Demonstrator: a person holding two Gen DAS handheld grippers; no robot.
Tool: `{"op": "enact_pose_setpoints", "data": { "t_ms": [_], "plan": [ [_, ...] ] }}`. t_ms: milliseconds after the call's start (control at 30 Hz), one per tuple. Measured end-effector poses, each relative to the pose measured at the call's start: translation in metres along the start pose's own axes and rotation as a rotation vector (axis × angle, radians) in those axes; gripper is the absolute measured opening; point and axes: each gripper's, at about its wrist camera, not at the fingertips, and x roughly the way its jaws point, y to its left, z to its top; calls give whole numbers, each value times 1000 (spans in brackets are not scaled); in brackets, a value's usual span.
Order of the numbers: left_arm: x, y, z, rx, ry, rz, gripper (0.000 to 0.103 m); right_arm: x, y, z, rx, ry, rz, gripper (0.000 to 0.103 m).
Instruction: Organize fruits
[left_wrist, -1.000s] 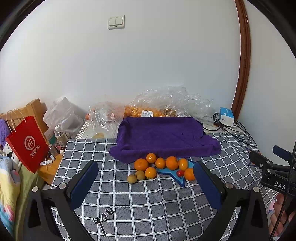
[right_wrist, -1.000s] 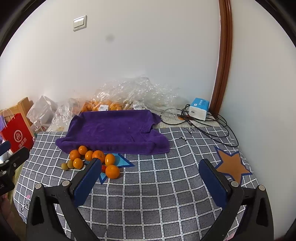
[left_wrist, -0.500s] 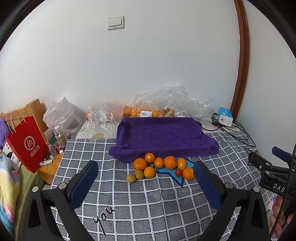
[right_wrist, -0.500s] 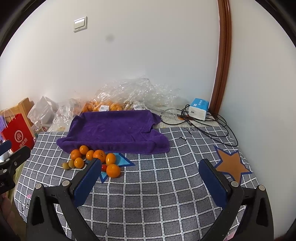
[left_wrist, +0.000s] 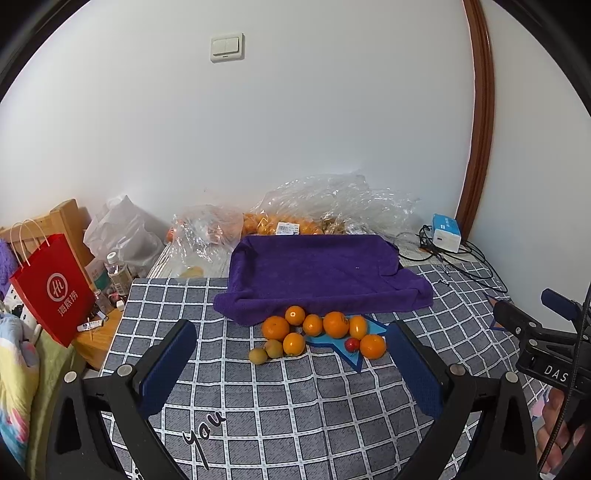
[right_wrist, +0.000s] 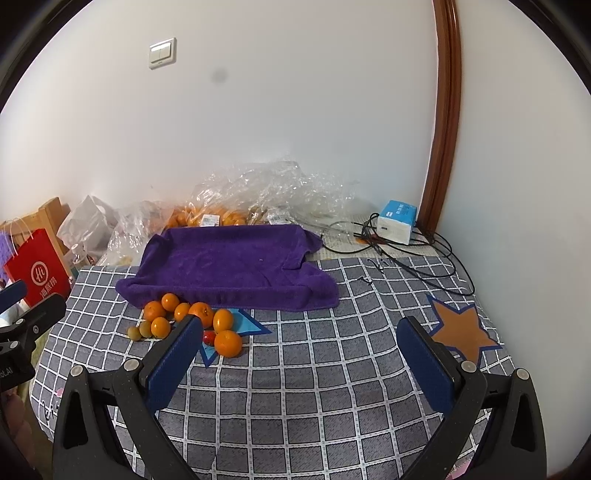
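On the left edge of the grey checked cloth (left_wrist: 295, 406), the left tongs (left_wrist: 291, 365) hang spread wide with nothing between the blue pads, aimed almost straight at the fruit pile.

To start well, I would take 1 fruit from the outside of the pile, not the middle: the 2 small greenish-brown fruits (left_wrist: 266, 352) at the near left edge stand free of the rest. Come down with 1 pad on each side and close gently, as round fruit will likely roll if nudged.

The cluster of 7 round orange fruits (left_wrist: 321, 330) lies ahead of the left tongs, touching the front fold of the purple towel-lined tray (left_wrist: 317, 273), partly over a blue star patch (left_wrist: 332, 341). A small red fruit (left_wrist: 352, 344) sits beside the nearest orange one.

Further right, the right tongs (right_wrist: 299, 354) are likewise wide apart and empty. The pile lies ahead and left of them, partly hidden behind the left pad; an orange star patch (right_wrist: 461, 328) lies to their right.
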Motion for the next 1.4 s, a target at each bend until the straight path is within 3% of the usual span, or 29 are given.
{"op": "enact_pose_setpoints", "data": {
  "t_ms": [700, 1400],
  "plan": [
    [-1, 1, 0, -11, -2, -6, 103, 0, 1, -4, -5, 3, 7, 103],
    [2, 3, -1, -11, -25, 0, 103, -5, 7, -10, -42, -59, 17, 103]
  ]
}}
